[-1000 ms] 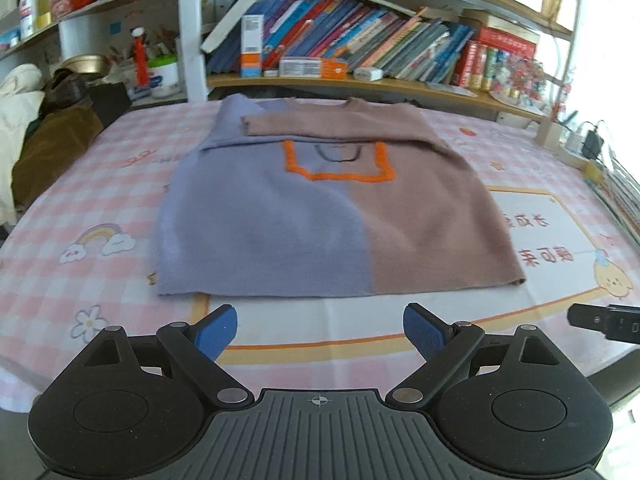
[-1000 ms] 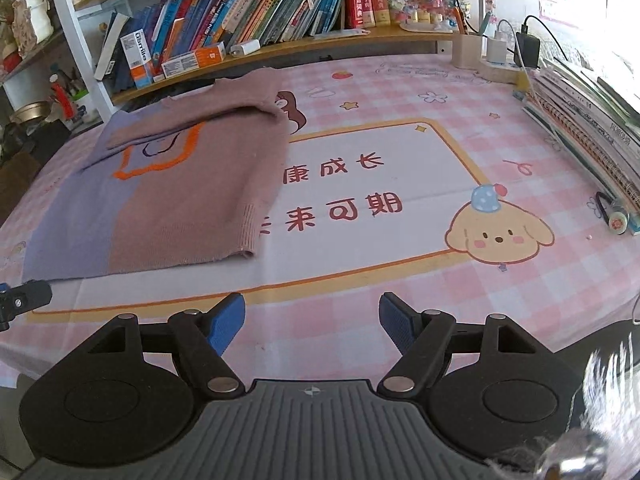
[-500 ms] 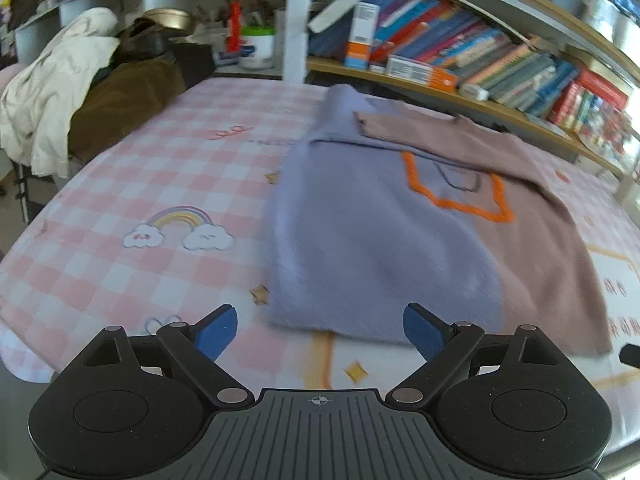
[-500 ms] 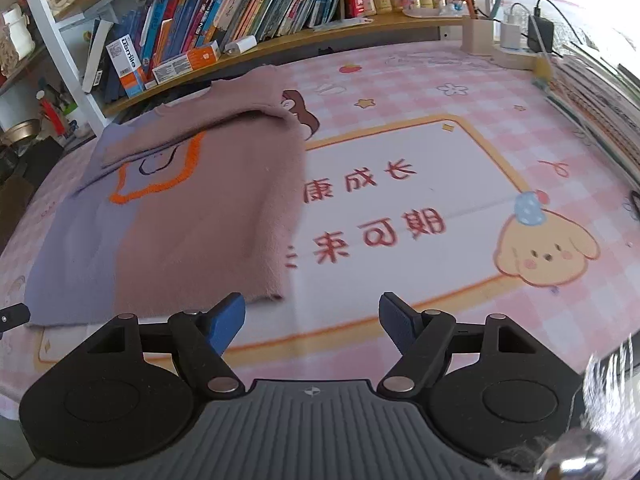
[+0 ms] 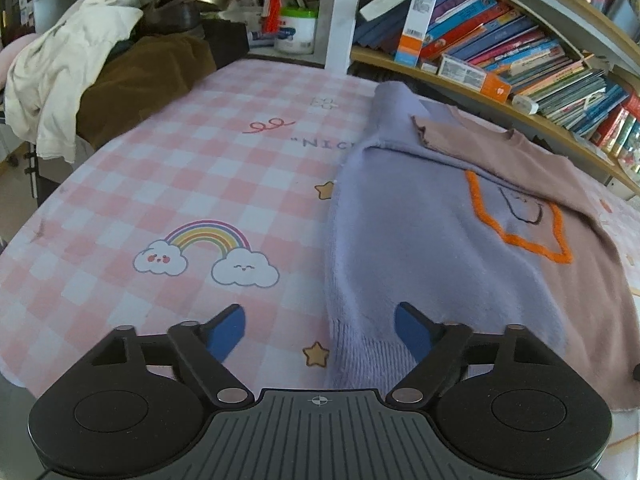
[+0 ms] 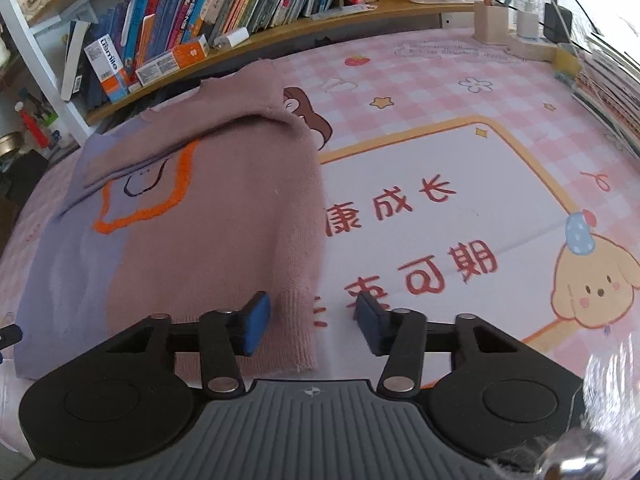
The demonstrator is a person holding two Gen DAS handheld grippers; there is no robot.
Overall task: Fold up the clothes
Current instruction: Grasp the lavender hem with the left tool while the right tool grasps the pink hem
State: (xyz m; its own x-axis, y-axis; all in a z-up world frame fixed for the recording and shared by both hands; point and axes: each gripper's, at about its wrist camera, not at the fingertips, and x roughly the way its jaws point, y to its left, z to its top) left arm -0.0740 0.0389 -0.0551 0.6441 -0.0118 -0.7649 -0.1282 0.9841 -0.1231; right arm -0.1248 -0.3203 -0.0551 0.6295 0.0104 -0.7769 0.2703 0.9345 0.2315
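Observation:
A knit sweater (image 5: 432, 248), half lilac and half dusty pink with an orange-outlined patch, lies flat on the table with its sleeves folded across the chest. My left gripper (image 5: 320, 334) hovers over the lilac hem's left corner; its jaws are closing, with the hem's edge between the blue pads and no grip visible. In the right wrist view the sweater (image 6: 208, 216) shows its pink side. My right gripper (image 6: 314, 320) straddles the pink hem's right corner, its jaws closing around the ribbed edge without pressing it.
The table wears a pink checked cloth (image 5: 192, 184) with a rainbow print and a white panel (image 6: 440, 208) with red characters. Bookshelves (image 5: 500, 52) run along the far side. A heap of cream and brown clothes (image 5: 100, 64) sits at the far left; chargers (image 6: 532, 28) and stacked books at the right.
Both grippers moved forward and apart to the sweater's two hem corners. Their jaws have narrowed, the right more than the left. The sweater has not moved.

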